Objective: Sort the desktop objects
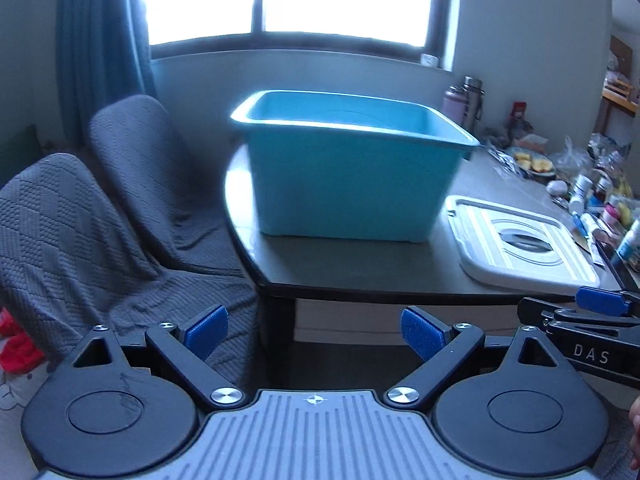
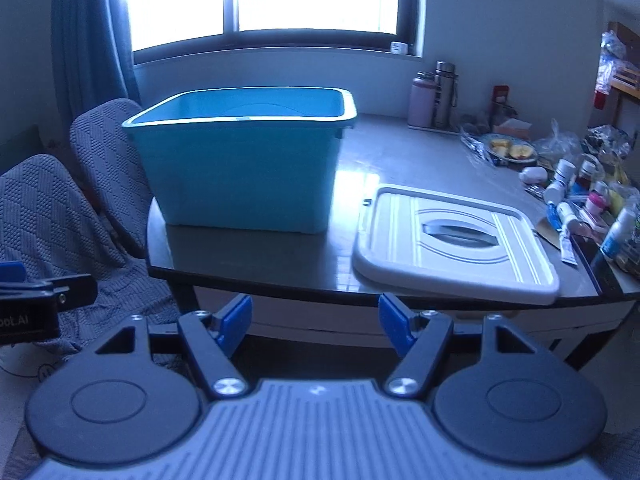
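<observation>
Two grippers, left [image 1: 314, 334] and right [image 2: 315, 325], both spread and gripping nothing, short of dark table [image 2: 360, 148]. Teal bin [image 2: 240, 164] upright, mouth up, long axis crosswise; white lid [image 2: 452, 236] flat alongside. Bottles and tubes [image 2: 592, 204] crowding right edge.

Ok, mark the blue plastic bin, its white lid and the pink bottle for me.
Blue plastic bin [image 2: 244, 176]: right wrist view, front wall.
White rectangular lid [image 2: 460, 240]: right wrist view, flat top beside the handle recess.
Pink bottle [image 2: 422, 100]: right wrist view, body.
</observation>
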A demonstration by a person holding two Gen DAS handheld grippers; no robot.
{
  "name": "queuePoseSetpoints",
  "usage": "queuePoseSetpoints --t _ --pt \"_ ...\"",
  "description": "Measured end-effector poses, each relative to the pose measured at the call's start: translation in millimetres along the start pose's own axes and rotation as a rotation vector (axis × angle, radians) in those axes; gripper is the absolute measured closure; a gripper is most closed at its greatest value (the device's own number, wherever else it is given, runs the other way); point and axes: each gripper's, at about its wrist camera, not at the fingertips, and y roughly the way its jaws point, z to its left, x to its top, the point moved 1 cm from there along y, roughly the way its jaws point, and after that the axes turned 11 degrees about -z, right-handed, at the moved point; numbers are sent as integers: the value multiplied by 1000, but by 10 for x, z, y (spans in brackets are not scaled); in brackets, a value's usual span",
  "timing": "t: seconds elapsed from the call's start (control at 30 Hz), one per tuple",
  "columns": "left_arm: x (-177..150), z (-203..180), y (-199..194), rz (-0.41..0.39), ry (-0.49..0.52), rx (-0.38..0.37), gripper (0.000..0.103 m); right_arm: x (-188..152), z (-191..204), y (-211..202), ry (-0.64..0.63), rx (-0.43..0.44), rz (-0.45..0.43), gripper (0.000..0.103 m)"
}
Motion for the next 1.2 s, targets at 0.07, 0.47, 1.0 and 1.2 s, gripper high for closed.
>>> queuePoseSetpoints --t 0.07,0.47,1.0,1.2 --pt "-6 -118 48 4 10 -14 8 -14 -120 -6 3 -17 1 33" --pt "-31 -1031 385 24 41 -68 8 -27 -924 137 32 -61 18 33" --pt "-70 -2203 967 54 45 -96 8 -78 -1979 481 21 -95 71 33" --pt "-52 -2444 1115 73 56 -94 8 -128 -2269 615 46 -115 93 33"
